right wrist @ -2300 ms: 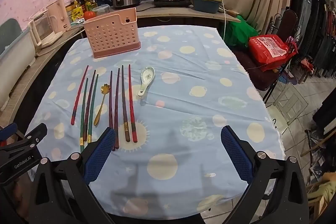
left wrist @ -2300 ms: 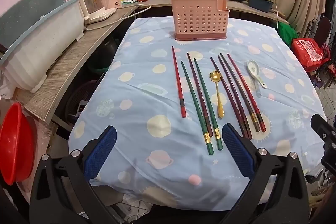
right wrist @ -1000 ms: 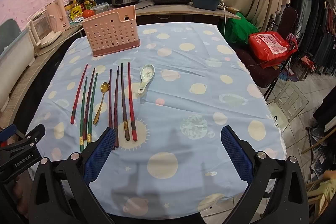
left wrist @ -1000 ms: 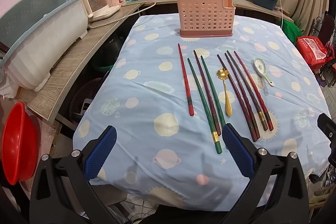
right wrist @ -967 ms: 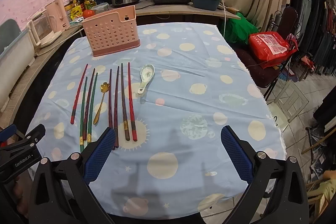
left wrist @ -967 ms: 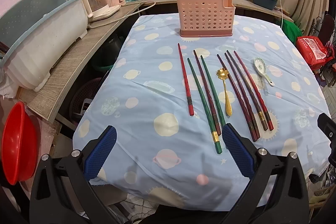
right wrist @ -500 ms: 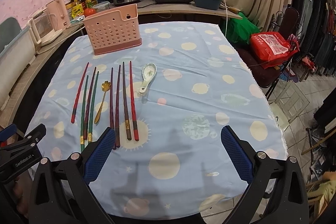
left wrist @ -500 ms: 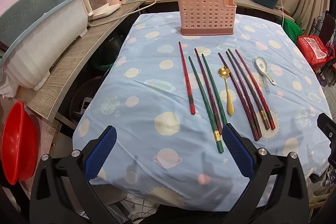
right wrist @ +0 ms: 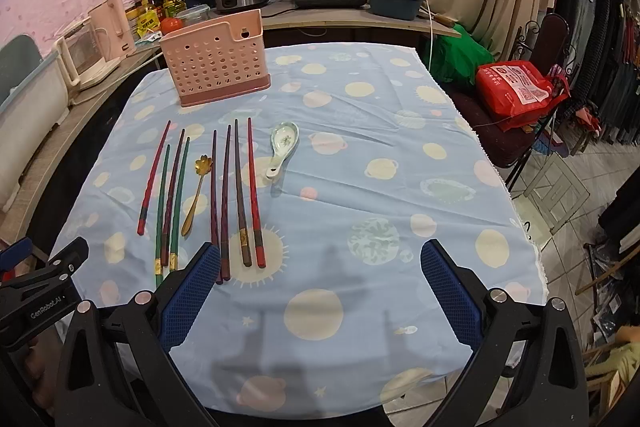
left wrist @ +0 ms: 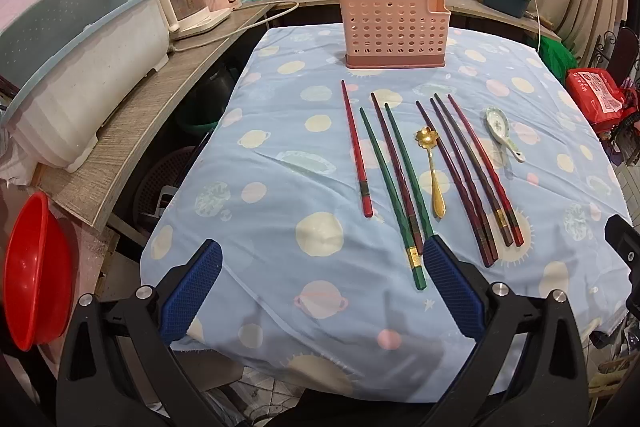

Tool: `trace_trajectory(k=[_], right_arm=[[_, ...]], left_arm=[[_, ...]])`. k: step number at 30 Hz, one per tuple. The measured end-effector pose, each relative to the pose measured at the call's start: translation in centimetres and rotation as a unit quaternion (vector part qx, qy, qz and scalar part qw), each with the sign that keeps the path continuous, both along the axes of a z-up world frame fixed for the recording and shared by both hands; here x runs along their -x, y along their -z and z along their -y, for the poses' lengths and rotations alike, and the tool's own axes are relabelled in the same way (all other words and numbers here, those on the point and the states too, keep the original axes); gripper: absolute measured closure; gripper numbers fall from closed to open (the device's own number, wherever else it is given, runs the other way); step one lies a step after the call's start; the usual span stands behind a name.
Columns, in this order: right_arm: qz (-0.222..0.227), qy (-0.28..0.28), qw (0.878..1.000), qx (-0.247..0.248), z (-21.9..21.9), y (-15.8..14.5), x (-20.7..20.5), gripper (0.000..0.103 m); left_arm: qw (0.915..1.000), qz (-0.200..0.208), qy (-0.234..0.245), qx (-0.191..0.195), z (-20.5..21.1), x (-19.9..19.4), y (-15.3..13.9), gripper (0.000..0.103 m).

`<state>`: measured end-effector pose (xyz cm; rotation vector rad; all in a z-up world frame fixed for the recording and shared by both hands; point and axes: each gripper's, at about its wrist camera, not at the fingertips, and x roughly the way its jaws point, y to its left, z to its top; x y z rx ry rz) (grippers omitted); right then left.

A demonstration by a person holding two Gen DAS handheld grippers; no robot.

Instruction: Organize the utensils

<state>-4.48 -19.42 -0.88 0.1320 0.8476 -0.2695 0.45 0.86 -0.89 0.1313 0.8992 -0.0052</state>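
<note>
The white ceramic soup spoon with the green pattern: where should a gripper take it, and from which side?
Probably by the handle of the white ceramic soup spoon, coming from above with the right gripper, the nearer one. The handle is narrow and points back toward the gripper; the bowl is wide and lies flat on the cloth.

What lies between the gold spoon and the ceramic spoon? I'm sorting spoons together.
Four dark chopsticks lie between the gold spoon and ceramic spoon, clearest in the left wrist view.
</note>
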Motion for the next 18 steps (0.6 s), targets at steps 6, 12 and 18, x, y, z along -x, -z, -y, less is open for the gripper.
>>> trace_trajectory(k=[6, 12, 18], right_arm=[[0.0, 0.0, 1.0, -0.001, 0.06, -0.01, 0.02, 0.007], [0.001, -0.001, 1.0, 0.0, 0.05, -0.03, 0.07, 0.007], [0.0, -0.001, 1.0, -0.001, 0.0, -0.06, 0.05, 0.007]], left_arm=[[1.0, 0.0, 0.0, 0.0, -0.07, 0.12, -0.11, 0.007], [1.0, 0.0, 0.0, 0.0, -0.07, 0.11, -0.1, 0.007], [1.0, 0.0, 0.0, 0.0, -0.15, 0.18, -0.16, 0.007]])
